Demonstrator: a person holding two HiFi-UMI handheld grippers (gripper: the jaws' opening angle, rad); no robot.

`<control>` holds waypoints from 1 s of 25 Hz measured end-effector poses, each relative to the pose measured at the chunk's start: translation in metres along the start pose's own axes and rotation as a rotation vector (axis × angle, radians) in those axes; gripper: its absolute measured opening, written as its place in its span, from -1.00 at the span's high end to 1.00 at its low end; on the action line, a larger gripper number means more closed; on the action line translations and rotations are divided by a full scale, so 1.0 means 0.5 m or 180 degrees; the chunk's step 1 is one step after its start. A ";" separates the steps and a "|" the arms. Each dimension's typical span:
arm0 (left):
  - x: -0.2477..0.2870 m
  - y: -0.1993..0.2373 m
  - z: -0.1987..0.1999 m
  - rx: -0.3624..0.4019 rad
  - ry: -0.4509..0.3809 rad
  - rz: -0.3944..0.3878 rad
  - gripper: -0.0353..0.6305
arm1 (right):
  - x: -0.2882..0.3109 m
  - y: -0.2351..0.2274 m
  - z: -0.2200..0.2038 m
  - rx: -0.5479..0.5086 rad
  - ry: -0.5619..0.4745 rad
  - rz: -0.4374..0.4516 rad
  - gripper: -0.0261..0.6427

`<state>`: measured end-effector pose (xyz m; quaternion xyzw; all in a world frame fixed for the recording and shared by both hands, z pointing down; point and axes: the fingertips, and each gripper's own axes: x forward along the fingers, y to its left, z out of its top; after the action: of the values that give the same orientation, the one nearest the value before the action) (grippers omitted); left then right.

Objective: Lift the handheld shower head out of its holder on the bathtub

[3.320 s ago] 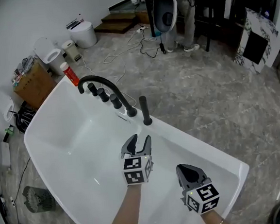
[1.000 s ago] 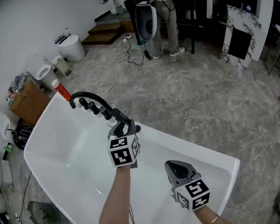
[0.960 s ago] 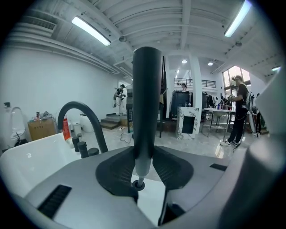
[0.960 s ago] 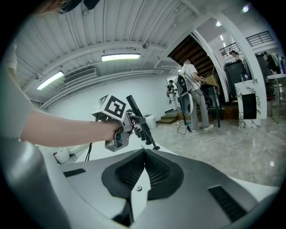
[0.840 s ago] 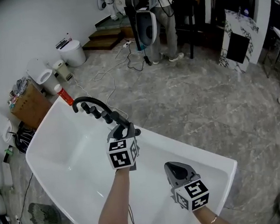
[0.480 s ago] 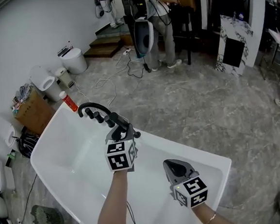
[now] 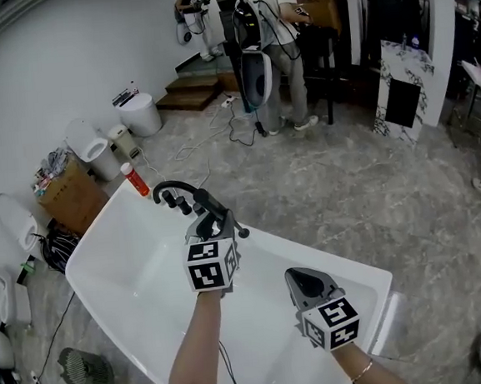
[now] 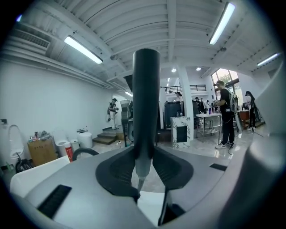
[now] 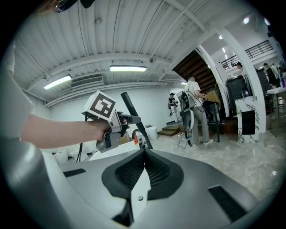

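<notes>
My left tool (image 7: 211,224) is clamped on the handheld shower head (image 8: 146,98). In the left gripper view the dark, round wand stands upright between the two pads. Its lower end narrows to a silvery neck, with a thin hose (image 8: 139,183) running down behind the tool (image 8: 145,164).

From the right gripper view, the shower head (image 9: 134,117) leans a little, sticking out above and below the left tool (image 9: 117,127). It is up over the far rim of the white bathtub (image 7: 122,272), just right of the black arched faucet (image 7: 173,187). I cannot make out the holder itself.

My right tool (image 7: 296,276) hangs nearer and further right, over the tub, apart from the wand. Its jaws are pressed together with nothing between them (image 9: 144,154).

A red bottle (image 7: 136,179) stands at the tub's far left corner.
</notes>
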<state>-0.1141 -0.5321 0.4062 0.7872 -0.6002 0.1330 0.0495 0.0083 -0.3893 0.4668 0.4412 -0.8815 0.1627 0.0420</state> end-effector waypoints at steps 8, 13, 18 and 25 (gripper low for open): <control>-0.146 -0.029 0.109 0.0118 -0.0197 -0.0034 0.47 | -0.091 0.078 0.081 -0.0108 -0.0131 -0.0003 0.90; -0.227 -0.045 0.158 0.0178 -0.0272 -0.0049 0.48 | -0.144 0.127 0.120 -0.0188 -0.0210 0.0022 0.90; -0.301 -0.057 0.203 0.0221 -0.0351 -0.0070 0.47 | -0.185 0.176 0.156 -0.0224 -0.0276 0.0048 0.90; -0.394 -0.065 0.245 0.0286 -0.0465 -0.0103 0.48 | -0.230 0.243 0.182 -0.0285 -0.0335 0.0080 0.90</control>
<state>-0.1124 -0.3686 0.2381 0.8058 -0.5828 0.1012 -0.0277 -0.0117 -0.2632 0.3253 0.4356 -0.8944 0.1001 0.0133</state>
